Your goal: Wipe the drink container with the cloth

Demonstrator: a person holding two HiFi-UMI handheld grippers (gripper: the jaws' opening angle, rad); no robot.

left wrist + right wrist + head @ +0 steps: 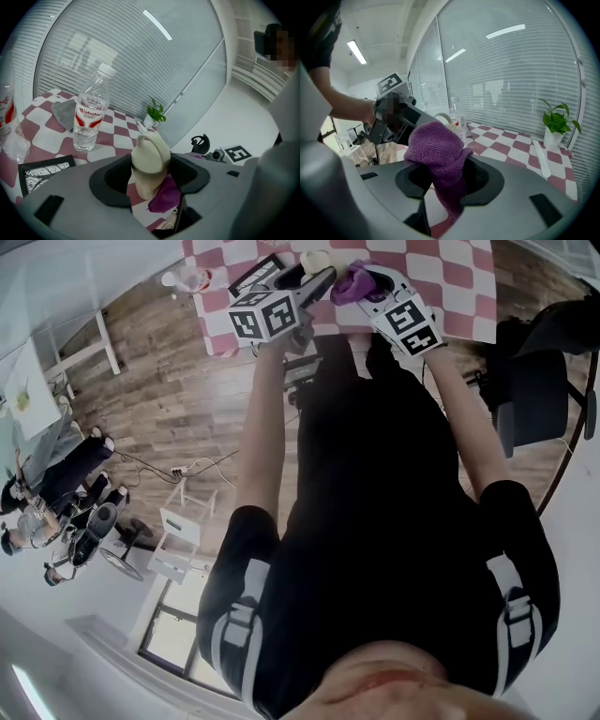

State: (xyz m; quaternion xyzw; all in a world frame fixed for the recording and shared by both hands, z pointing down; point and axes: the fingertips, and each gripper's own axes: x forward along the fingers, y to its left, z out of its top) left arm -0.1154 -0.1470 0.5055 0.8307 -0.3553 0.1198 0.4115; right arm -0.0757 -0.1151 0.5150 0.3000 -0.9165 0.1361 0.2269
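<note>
We see left hand-held gripper (151,177) clamped on cream drink container (150,154); right hand-held gripper (450,180) pinching purple cloth (436,147) just beside it.

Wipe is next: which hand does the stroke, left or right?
Right, probably: the right gripper grips the purple cloth, close beside the cream container that the left gripper holds.
</note>
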